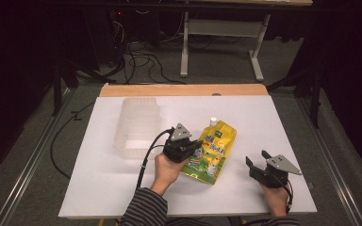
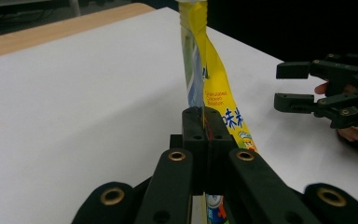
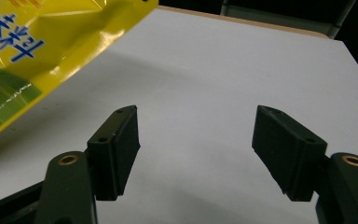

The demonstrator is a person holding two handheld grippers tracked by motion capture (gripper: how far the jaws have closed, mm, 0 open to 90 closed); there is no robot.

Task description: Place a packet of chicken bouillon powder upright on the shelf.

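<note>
A yellow refill pouch (image 1: pixel 213 149) with a white cap (image 1: pixel 213 121) lies near the middle of the white table top (image 1: pixel 99 188), one edge lifted. My left gripper (image 1: pixel 194 145) is shut on the pouch's left edge; in the left gripper view the pouch (image 2: pixel 214 88) stands edge-on, pinched between the closed jaws. My right gripper (image 1: pixel 257 162) rests to the right of the pouch, open, with nothing between its fingers (image 3: pixel 116 149). A corner of the pouch (image 3: pixel 42 51) hangs at the upper left of the right gripper view.
A clear plastic container (image 1: pixel 137 127) stands on the table left of the pouch. A wooden strip (image 1: pixel 184 90) runs along the table's far edge. Beyond it are cables on the floor (image 1: pixel 136 61) and a white desk frame (image 1: pixel 221 28).
</note>
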